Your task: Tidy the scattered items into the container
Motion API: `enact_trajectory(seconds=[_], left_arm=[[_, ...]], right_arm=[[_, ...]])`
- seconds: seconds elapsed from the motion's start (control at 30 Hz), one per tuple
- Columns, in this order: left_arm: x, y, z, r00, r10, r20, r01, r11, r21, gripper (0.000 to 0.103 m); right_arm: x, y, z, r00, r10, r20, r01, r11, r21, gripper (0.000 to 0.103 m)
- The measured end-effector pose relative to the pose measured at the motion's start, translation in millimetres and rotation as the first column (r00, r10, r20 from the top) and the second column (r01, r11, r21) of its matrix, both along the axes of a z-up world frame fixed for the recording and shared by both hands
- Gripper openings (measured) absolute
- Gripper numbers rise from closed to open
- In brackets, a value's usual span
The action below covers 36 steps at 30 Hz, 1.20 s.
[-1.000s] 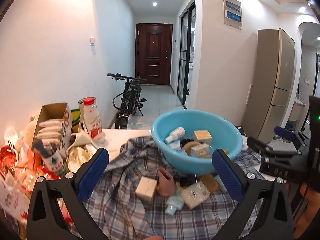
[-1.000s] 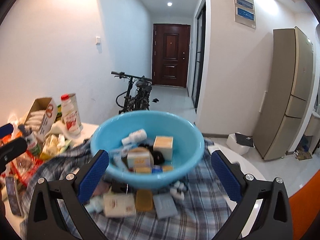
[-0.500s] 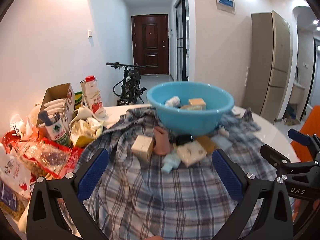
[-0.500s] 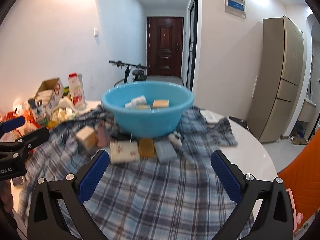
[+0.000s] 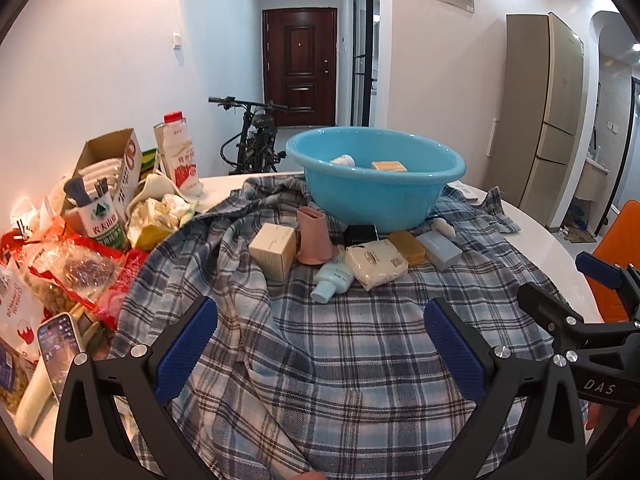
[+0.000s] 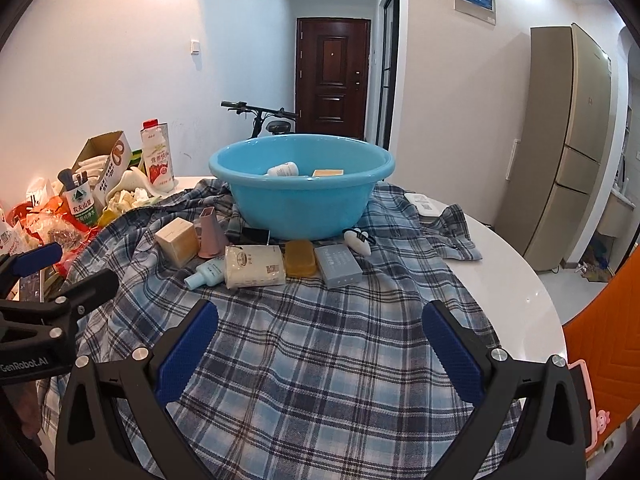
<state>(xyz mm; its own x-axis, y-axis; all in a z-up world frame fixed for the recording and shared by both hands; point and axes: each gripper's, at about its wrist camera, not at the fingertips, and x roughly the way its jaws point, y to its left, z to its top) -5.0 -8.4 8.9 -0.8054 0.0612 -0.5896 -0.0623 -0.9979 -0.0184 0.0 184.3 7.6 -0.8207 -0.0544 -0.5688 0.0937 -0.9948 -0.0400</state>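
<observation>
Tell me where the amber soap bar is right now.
The amber soap bar lies on the plaid cloth just in front of the blue basin, between the white wrapped pack on its left and the grey box on its right.

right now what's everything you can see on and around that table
basin: 1, light blue, on the plaid cloth; a white bottle and a tan box show inside
beige box: 1, left of the pink holder
small bottle: 1, pale blue, lying in front of the basin
white pack: 1, beside it
amber soap: 1, right of the pack
grey box: 1, right of the soap
milk carton: 1, white and red, far left among the snack bags
bicycle: 1, black, hallway
fridge: 1, beige, right
left claw: open, empty
right claw: open, empty
</observation>
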Motion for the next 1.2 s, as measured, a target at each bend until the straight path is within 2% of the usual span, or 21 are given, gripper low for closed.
enact_trajectory(seconds=[1.2], left_arm=[[-4.8, 1.2, -3.5, 1.000, -0.012, 0.013, 0.012, 1.000, -0.015, 0.103]], right_arm=[[-9.1, -2.0, -8.4, 1.000, -0.012, 0.027, 0.012, 1.000, -0.012, 0.103]])
